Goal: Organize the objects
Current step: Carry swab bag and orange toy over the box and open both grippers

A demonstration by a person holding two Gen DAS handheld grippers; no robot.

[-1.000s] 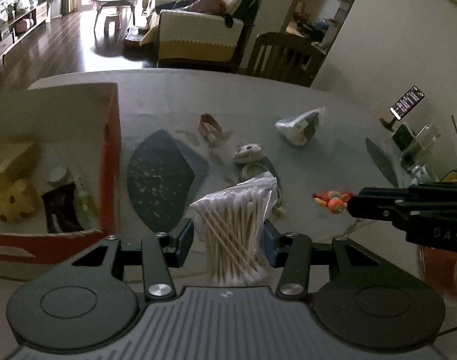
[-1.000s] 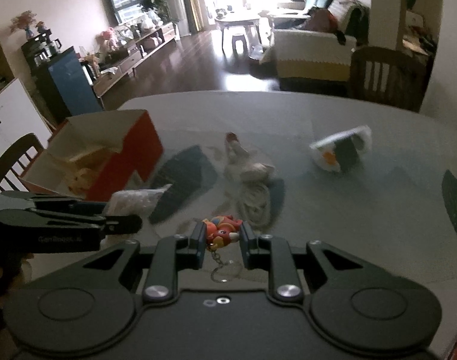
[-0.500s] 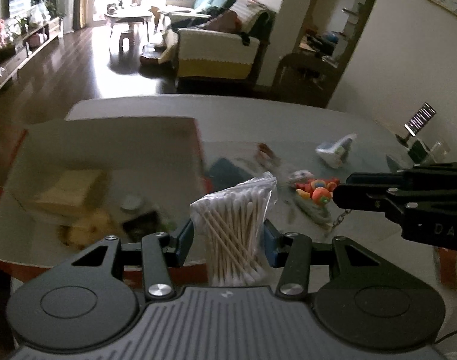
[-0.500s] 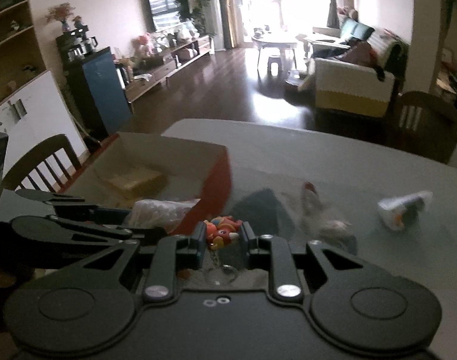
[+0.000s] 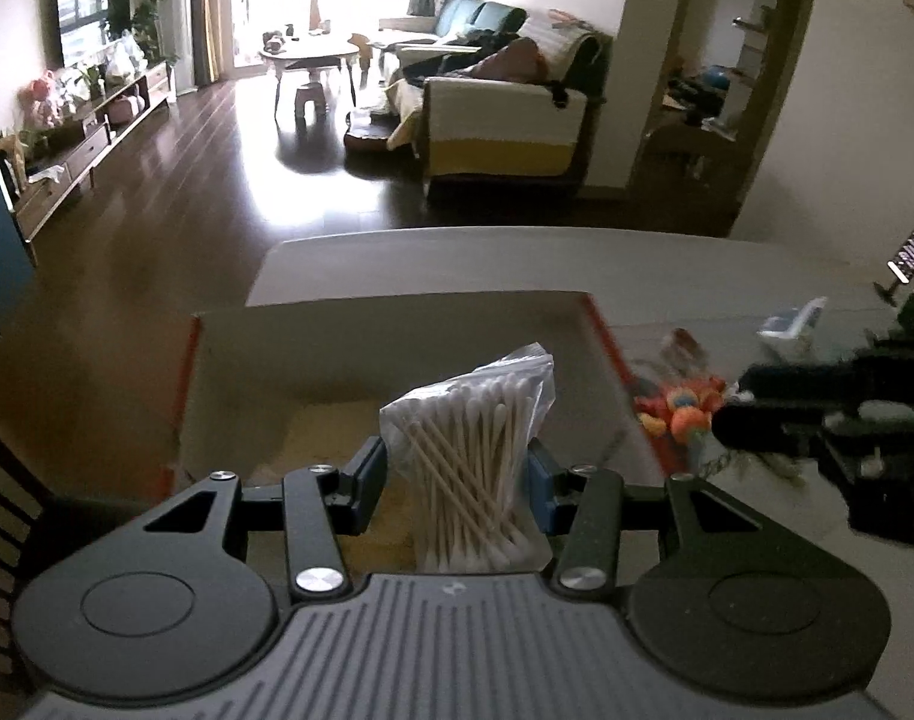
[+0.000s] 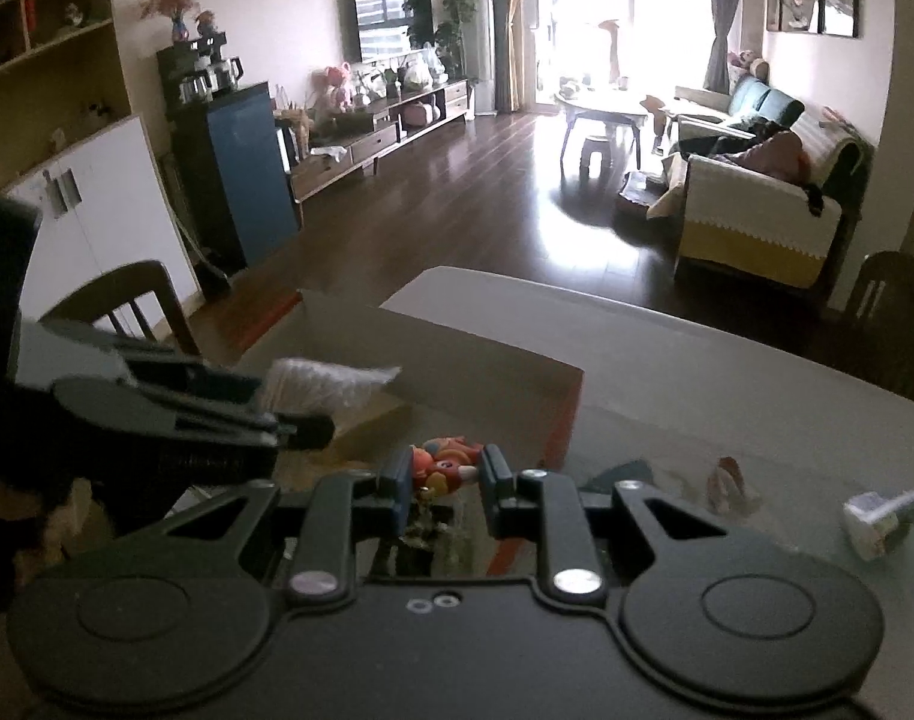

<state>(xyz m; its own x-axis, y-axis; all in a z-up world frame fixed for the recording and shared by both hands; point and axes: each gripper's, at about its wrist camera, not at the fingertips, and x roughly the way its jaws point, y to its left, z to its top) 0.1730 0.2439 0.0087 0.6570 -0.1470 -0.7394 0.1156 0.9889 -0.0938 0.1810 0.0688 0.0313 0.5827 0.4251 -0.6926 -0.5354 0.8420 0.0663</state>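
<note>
Cotton swab bag (image 5: 478,456) clamped in left tongs (image 5: 457,480), above box (image 5: 397,324)

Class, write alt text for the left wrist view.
The left gripper holds a clear bag of cotton swabs over an open red-sided cardboard box. At right, the right gripper holds a small orange toy, with a living room beyond the table.

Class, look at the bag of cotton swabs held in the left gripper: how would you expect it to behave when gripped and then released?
The bag of cotton swabs looks thin and crinkly, so it probably deforms between the left gripper's jaws. The swabs lie crisscrossed, so they likely shift inside. It seems light, and once released over the box it should flop rather than roll.
</note>
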